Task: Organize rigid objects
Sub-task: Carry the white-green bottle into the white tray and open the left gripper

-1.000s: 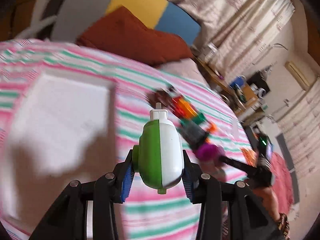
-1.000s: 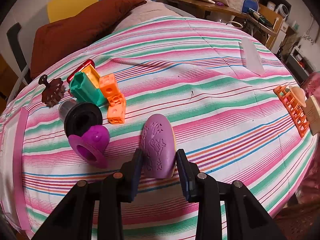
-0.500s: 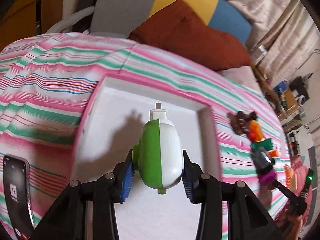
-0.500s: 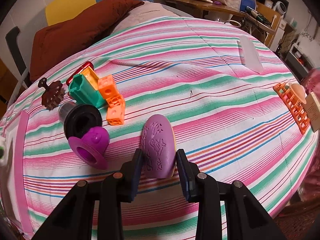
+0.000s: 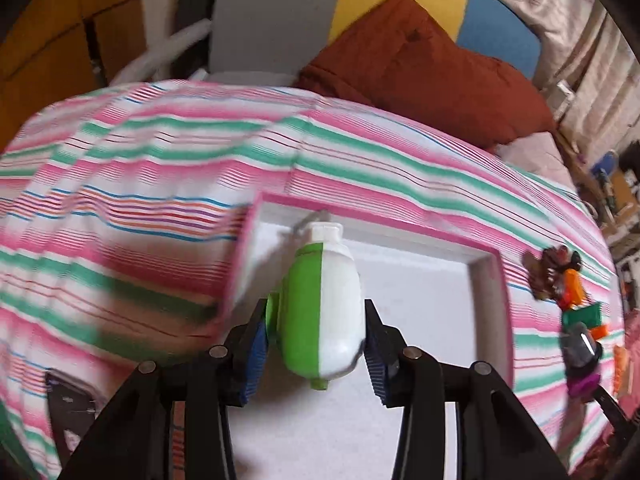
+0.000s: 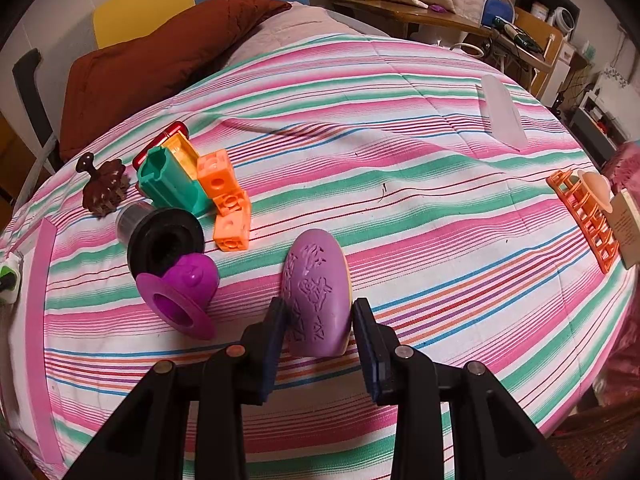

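Note:
My left gripper (image 5: 316, 350) is shut on a green and white egg-shaped toy (image 5: 320, 300) and holds it over a white tray with a pink rim (image 5: 440, 300) on the striped bed. My right gripper (image 6: 318, 334) is shut on a purple embossed oval toy (image 6: 316, 296) just above the bedspread. The left gripper's toy shows at the far left edge of the right wrist view (image 6: 9, 276). Left of the purple oval lie a purple cup (image 6: 180, 292), a black ring piece (image 6: 164, 240), orange blocks (image 6: 228, 208), a teal block (image 6: 172, 180) and a brown spiky piece (image 6: 104, 188).
A dark red pillow (image 6: 160, 56) lies at the bed's head. An orange rack (image 6: 584, 216) sits at the right edge of the bed, a translucent strip (image 6: 502, 114) further back. A black phone (image 5: 68, 412) lies left of the tray. A cluttered desk (image 6: 440, 20) stands beyond.
My left gripper has swung left with the green and white toy, from over the toy pile to over the white tray, and the toy now sits tilted. The right gripper has barely moved.

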A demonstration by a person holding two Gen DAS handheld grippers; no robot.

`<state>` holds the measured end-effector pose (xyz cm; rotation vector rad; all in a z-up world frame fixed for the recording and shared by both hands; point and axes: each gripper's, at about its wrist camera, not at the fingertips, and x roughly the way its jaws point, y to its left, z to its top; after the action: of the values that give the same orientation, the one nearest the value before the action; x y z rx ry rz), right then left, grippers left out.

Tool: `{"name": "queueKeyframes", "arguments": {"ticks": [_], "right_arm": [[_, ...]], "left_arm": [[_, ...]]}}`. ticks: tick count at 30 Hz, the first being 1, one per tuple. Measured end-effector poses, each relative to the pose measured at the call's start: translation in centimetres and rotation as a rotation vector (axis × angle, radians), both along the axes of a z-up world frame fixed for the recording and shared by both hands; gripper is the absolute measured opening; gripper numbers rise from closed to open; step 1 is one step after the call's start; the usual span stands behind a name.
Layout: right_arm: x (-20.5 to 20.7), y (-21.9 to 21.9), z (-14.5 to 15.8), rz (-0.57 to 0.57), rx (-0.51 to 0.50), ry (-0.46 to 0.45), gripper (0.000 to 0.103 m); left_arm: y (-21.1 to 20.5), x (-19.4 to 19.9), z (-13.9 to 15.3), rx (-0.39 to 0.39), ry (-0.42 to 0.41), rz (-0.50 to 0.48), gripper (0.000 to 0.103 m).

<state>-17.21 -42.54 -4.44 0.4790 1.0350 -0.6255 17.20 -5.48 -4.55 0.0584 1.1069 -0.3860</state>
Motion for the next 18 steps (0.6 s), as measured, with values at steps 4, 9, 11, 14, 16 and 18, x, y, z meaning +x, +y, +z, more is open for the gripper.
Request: {"name": "queueKeyframes", "arguments": {"ticks": [4,9,11,14,16,18], "right_arm": [[0.0,0.0,0.0,0.002,-0.002,0.002,0.035],[0.0,0.1,0.0,0.005,-0.005,0.006,0.035],[0.0,0.0,0.0,0.006,-0.005,0.006,0.035],[-0.1,0.0,0.0,0.005,-0.004,0.005,0.035],[-0.1,0.0,0.0,0.001,-0.002,0.0,0.034],[-0.3,-0.1,0.1,-0.006,0.008,-0.009,0.034]], "left_arm": [[1.5,-1.7,1.5,-0.032,-0.053,0.036,0.045],[3.6,-4.6,3.1,-0.099,-0.099,0.054,0.045],[4.9,-6.0,3.2,-0.138,-0.102,0.084,0.045],[6.5,-8.2,2.9,-0.23,-0.049,0.102,0.045],[6.9,-9.6,2.5,-0.274,-0.016,0.09,0.045],[6.8,-11.0,2.2,-0.301,-0.006,0.067,0.045]]}}
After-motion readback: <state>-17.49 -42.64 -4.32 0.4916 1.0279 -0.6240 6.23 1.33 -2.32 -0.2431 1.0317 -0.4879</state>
